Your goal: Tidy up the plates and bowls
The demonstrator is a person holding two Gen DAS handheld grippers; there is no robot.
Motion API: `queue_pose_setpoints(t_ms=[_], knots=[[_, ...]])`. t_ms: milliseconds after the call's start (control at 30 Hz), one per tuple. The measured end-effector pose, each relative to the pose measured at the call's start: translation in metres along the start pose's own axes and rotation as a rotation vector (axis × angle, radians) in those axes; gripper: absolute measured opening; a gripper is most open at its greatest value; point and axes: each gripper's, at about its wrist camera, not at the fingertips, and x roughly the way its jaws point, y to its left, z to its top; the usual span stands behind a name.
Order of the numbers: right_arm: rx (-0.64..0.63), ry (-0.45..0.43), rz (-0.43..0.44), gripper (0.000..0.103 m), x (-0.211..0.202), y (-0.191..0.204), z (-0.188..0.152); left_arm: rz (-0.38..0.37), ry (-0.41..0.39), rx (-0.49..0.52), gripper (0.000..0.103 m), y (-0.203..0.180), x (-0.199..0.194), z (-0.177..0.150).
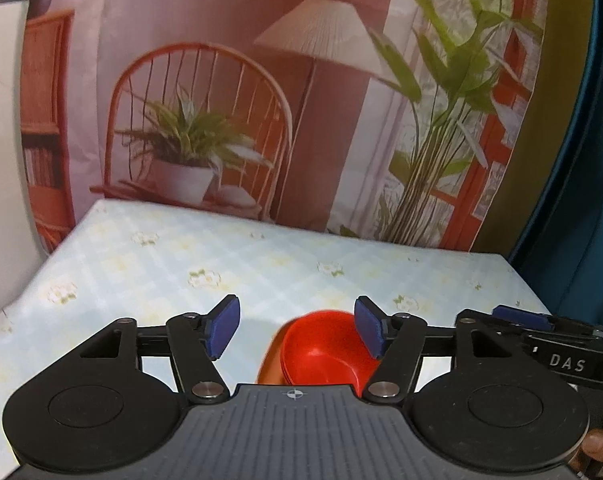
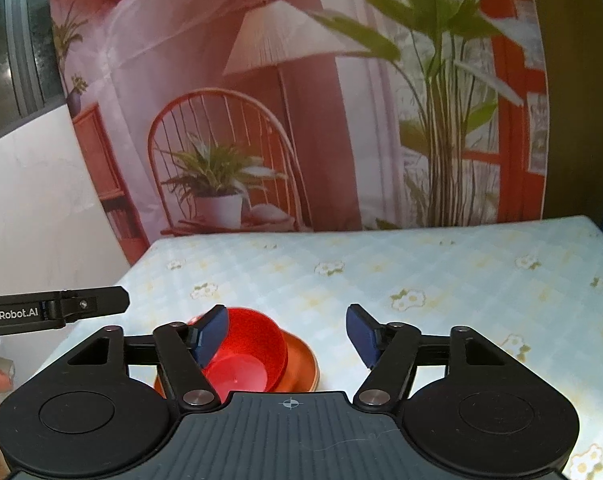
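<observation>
A red bowl (image 2: 247,354) sits on an orange plate (image 2: 303,364) on the table. In the left wrist view the red bowl (image 1: 325,354) lies low between the fingers, the plate's edge (image 1: 271,360) showing at its left. My left gripper (image 1: 297,330) is open and empty, above and behind the bowl. My right gripper (image 2: 287,334) is open and empty, with its left fingertip (image 2: 213,332) in front of the bowl's left rim. The right gripper also shows in the left wrist view (image 1: 533,320), and the left gripper in the right wrist view (image 2: 101,302).
The table (image 1: 221,264) has a light blue checked cloth with flowers. A printed backdrop (image 1: 241,100) of a chair, lamp and plants hangs right behind the far edge. A white wall (image 2: 41,208) is at the left.
</observation>
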Motion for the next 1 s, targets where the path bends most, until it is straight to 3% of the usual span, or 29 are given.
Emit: queue_pose_setpoints(t_ms=[200, 367, 467, 867, 1000], knots=[[-0.008, -0.037, -0.009, 0.076, -0.022, 0.003, 0.012, 0.021, -0.064, 0.028, 0.084, -0.003, -0.026, 0.010], [-0.026, -0.055, -0.025, 0.093, -0.043, 0.008, 0.020, 0.065, -0.109, 0.058, 0.099, -0.007, -0.051, 0.018], [-0.054, -0.070, -0.050, 0.103, -0.057, 0.014, 0.023, 0.084, -0.149, 0.070, 0.103, -0.010, -0.070, 0.024], [-0.057, -0.122, -0.103, 0.103, -0.114, 0.027, 0.031, 0.090, -0.202, 0.094, 0.103, -0.026, -0.115, 0.035], [-0.064, -0.139, -0.110, 0.103, -0.126, 0.029, 0.031, 0.131, -0.204, 0.117, 0.103, -0.029, -0.121, 0.035]])
